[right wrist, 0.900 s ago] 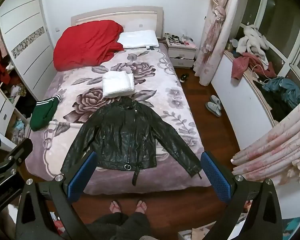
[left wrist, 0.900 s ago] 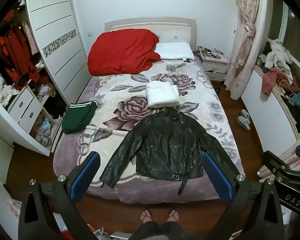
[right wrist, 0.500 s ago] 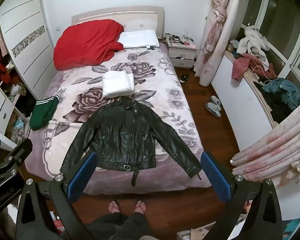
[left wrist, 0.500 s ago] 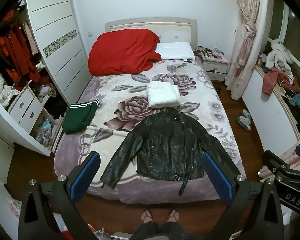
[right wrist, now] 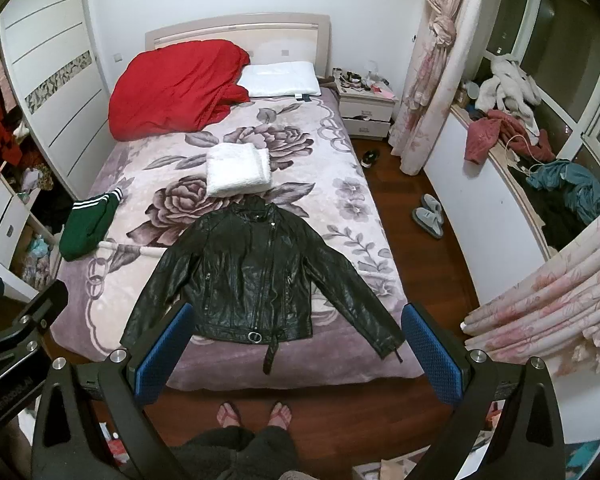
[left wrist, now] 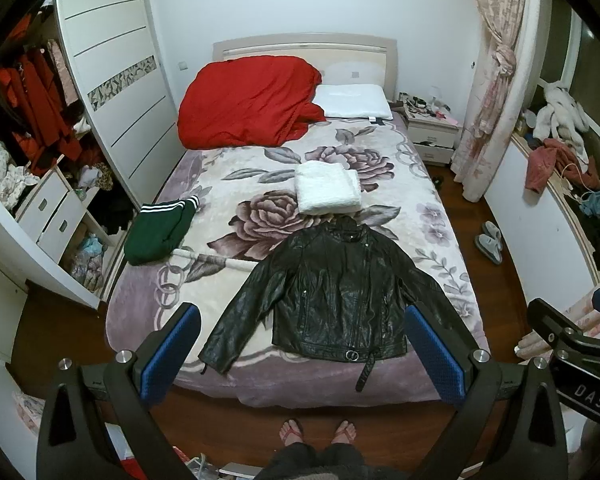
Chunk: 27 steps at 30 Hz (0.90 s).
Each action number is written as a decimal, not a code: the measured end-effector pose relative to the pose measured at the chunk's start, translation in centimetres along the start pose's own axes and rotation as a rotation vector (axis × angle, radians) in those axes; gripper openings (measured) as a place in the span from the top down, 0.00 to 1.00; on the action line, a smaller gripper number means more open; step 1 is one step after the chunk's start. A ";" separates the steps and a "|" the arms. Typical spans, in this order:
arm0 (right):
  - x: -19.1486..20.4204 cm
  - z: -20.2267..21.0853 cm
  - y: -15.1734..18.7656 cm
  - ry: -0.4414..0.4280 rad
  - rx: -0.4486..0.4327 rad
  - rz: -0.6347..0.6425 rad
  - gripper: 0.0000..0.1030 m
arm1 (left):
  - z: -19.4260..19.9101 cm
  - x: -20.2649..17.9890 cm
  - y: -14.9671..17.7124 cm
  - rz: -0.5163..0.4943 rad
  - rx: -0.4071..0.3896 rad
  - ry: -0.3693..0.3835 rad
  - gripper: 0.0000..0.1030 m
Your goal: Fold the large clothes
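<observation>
Two grippers are hanging above the foot of the bed, both tilting down toward it. Left gripper (left wrist: 300, 354) is standing with its blue-padded jaws spread wide and nothing between them; right gripper (right wrist: 296, 350) is likewise gaping, gripping nothing. Each is peeking into the other's view at the edge.

Below them, a black leather jacket (left wrist: 336, 292) is lying flat and face up on the floral blanket (left wrist: 228, 216), zipped, with both sleeves angling outward and its collar pointing toward the headboard (left wrist: 306, 42). Its buckled belt strap (right wrist: 270, 354) is dangling over the blanket's foot edge. Neither gripper is touching the jacket.

Just beyond the jacket's collar, a folded white towel (left wrist: 326, 188) is sitting near the middle of the blanket. To the jacket's left, a folded green garment with white stripes (left wrist: 160, 228) is resting at the blanket's edge. Farther from the jacket, a red quilt (left wrist: 248, 102) is piling up against the headboard, with a white pillow (left wrist: 354, 101) beside it.

Nearer than the jacket, a person's feet in sandals (left wrist: 318, 432) are standing on the wooden floor (right wrist: 416, 264). Right of the jacket, grey slippers (right wrist: 428, 214) are lying on that floor, and a nightstand (right wrist: 366, 110) is standing beyond them beside a pink floral curtain (right wrist: 432, 64). Left of the jacket, a white wardrobe (left wrist: 112, 92) is lining the wall.
</observation>
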State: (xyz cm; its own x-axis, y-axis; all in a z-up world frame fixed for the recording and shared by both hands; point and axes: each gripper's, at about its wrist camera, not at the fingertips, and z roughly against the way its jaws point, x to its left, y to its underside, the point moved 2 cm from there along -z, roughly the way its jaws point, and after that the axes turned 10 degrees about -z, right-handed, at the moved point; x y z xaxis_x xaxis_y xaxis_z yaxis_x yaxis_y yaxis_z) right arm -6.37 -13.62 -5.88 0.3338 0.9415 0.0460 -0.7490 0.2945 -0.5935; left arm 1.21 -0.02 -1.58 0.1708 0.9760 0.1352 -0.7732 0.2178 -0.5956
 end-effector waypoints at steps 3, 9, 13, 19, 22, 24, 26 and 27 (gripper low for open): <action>0.1 0.1 -0.2 0.001 0.003 -0.001 0.00 | 0.0 0.0 0.0 -0.001 0.000 -0.001 0.00; 0.4 0.1 -0.3 0.000 0.003 0.000 0.00 | -0.8 0.1 1.0 0.001 0.004 0.001 0.00; 0.6 0.1 -0.3 0.003 0.004 0.001 0.00 | -0.9 0.1 0.9 0.002 0.003 0.000 0.00; 0.5 0.1 -0.4 0.000 0.007 0.001 0.00 | -1.0 0.5 1.1 0.005 0.004 0.002 0.00; 0.5 0.1 -0.4 0.001 0.005 0.003 0.00 | -1.0 0.5 1.1 0.005 0.005 0.001 0.00; 0.5 0.1 -0.4 0.001 0.005 0.002 0.00 | -1.0 0.5 1.1 0.006 0.006 0.002 0.00; 0.6 0.1 -0.4 0.003 0.003 0.004 0.00 | -1.1 0.5 1.1 0.005 0.005 0.002 0.00; 0.6 0.1 -0.5 0.002 0.004 0.003 0.00 | -1.1 0.6 1.1 0.006 0.005 0.002 0.00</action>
State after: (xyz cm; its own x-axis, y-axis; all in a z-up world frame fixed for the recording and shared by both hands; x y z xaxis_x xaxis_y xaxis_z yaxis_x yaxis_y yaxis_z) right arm -5.91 -13.20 -5.48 0.3328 0.9420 0.0425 -0.7523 0.2924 -0.5903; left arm 1.14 0.77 -2.99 0.1675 0.9773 0.1300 -0.7771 0.2120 -0.5926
